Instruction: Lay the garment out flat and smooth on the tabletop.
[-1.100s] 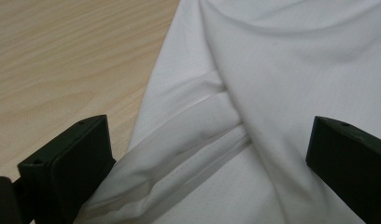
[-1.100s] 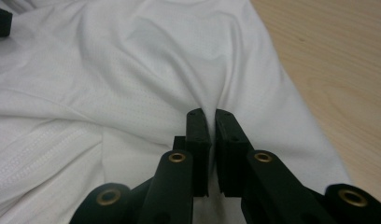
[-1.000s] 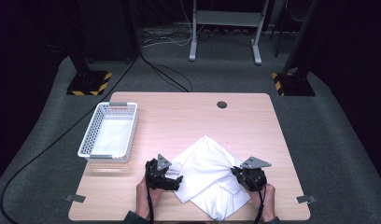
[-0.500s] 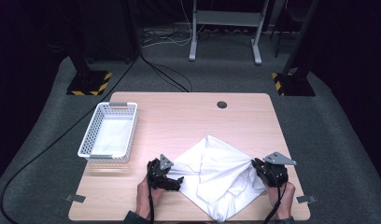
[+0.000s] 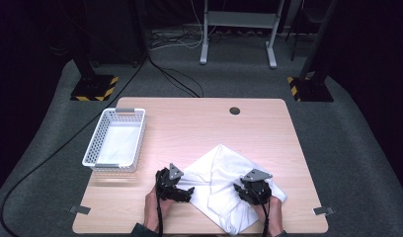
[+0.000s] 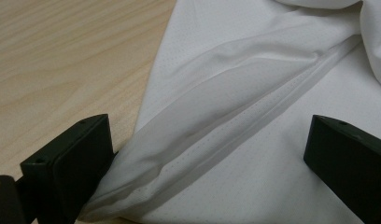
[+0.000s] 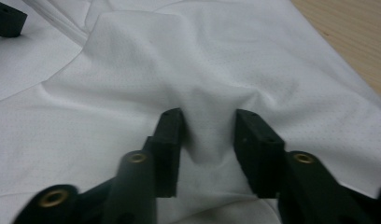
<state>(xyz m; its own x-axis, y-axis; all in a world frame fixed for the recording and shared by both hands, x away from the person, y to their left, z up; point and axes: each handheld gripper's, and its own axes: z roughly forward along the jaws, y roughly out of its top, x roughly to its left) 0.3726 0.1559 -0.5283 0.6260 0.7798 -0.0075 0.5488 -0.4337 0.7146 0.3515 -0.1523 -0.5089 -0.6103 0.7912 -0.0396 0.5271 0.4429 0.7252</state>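
Observation:
A crumpled white cloth (image 5: pixel 224 170) lies on the wooden table (image 5: pixel 199 123) near its front edge. My left gripper (image 5: pixel 182 191) sits at the cloth's left edge. In the left gripper view it (image 6: pixel 207 140) is open wide, with a folded hem of the cloth (image 6: pixel 235 93) lying between the jaws. My right gripper (image 5: pixel 248 190) rests on the right half of the cloth. In the right gripper view it (image 7: pixel 208 128) is shut on a raised pinch of fabric (image 7: pixel 207 70). A jaw of the left gripper (image 7: pixel 6 18) shows at that view's top left.
A white mesh basket (image 5: pixel 110 167) with white cloth in it stands at the table's left. A round cable hole (image 5: pixel 234 110) is near the far edge. Bare wood lies behind the cloth. Dark floor, cables and stand legs surround the table.
The right gripper swung out to the right, spreading the cloth, then came back left; the cloth is bunched again. The left gripper has barely moved.

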